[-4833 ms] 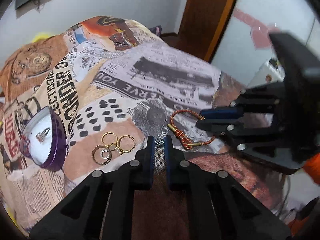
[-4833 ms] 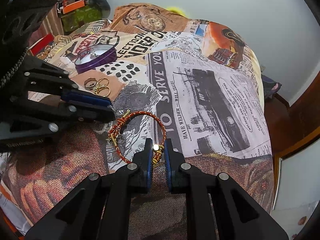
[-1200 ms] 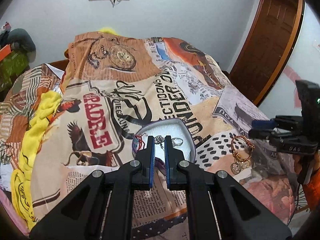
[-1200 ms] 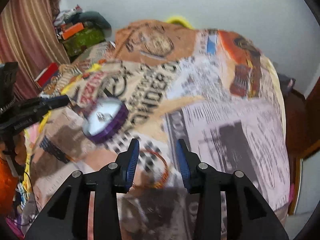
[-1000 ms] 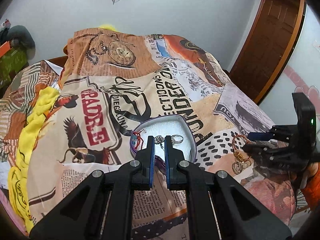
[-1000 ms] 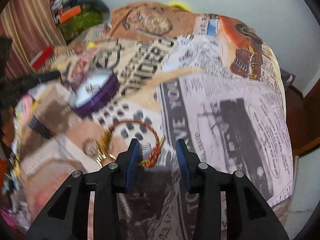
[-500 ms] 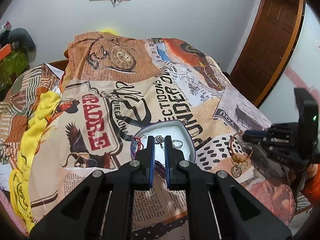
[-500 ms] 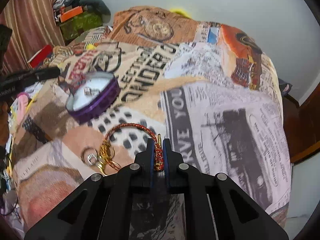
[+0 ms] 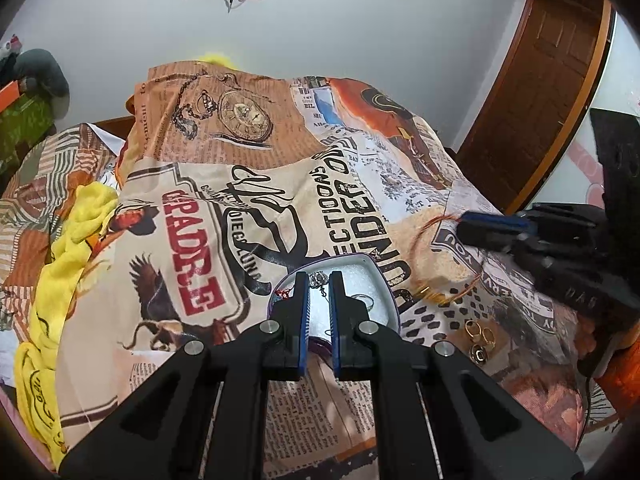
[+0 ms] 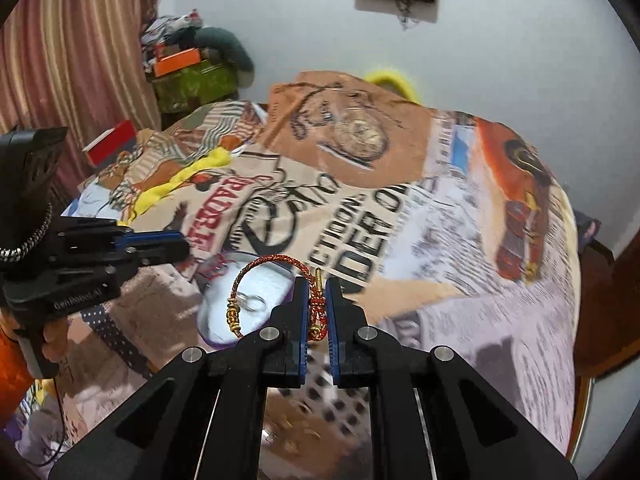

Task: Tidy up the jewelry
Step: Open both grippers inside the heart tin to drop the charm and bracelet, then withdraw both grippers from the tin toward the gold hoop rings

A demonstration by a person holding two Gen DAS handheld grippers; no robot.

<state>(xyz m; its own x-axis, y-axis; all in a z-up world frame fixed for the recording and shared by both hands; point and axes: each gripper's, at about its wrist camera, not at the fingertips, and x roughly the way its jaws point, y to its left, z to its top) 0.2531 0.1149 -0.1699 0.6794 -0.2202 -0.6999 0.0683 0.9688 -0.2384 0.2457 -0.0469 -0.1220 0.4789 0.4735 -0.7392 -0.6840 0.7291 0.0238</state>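
Left wrist view: the left gripper [image 9: 319, 280] is clenched on a thin silver chain [image 9: 319, 279] above the purple heart-shaped jewelry box [image 9: 382, 280] on the printed bedspread [image 9: 200, 208].

Right wrist view: the right gripper [image 10: 317, 304] grasps a red-and-gold braided bracelet [image 10: 276, 259], lifted over that box.

From my left wrist view, the bedspread [image 9: 192, 184] in the frame's upper half lies bare for passing. My left gripper [image 9: 319, 280] hangs right over the purple tin [image 9: 382, 280], crowding it; the right gripper [image 9: 476, 226] with its bracelet [image 9: 420, 248] blocks the right side, gold rings [image 9: 480, 336] below
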